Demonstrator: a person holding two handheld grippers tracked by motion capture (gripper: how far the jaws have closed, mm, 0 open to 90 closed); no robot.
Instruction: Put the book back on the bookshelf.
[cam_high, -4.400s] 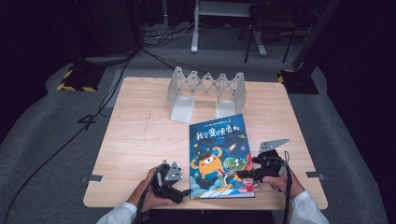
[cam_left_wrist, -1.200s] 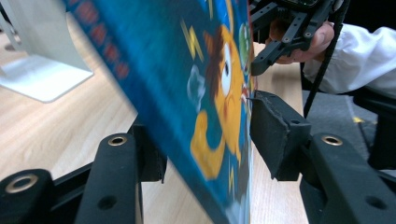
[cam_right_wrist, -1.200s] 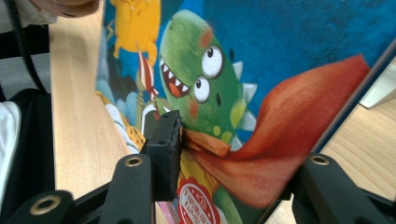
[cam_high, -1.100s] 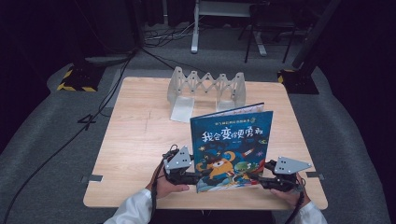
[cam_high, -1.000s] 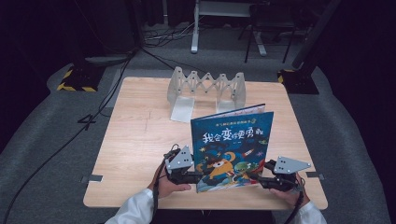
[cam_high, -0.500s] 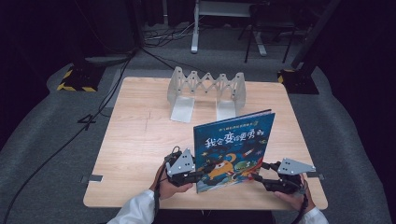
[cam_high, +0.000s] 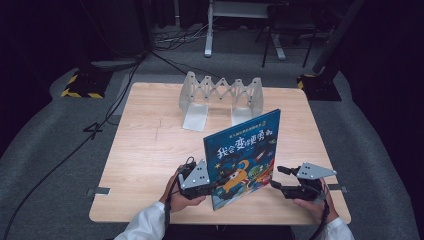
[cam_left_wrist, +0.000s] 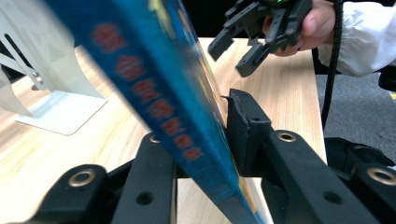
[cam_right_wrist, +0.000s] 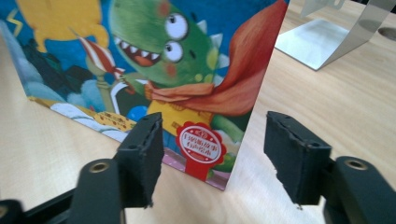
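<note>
L hand-held gripper (cam_high: 212, 189) clamps upright blue picture book (cam_high: 243, 155); R hand-held gripper (cam_high: 276, 177) opening, empty.

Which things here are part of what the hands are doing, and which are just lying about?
In the job:
- picture book, standing on edge
- left gripper, shut on the picture book's edge
- right gripper, jaws just opened, off the book

Lying about:
- accordion book rack at the far side of the table
- cables on the floor

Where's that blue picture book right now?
In the high view the picture book stands upright on the table's near edge, in front of the metal rack. The left tool clamps its left side; the open right tool sits just right of it.
</note>
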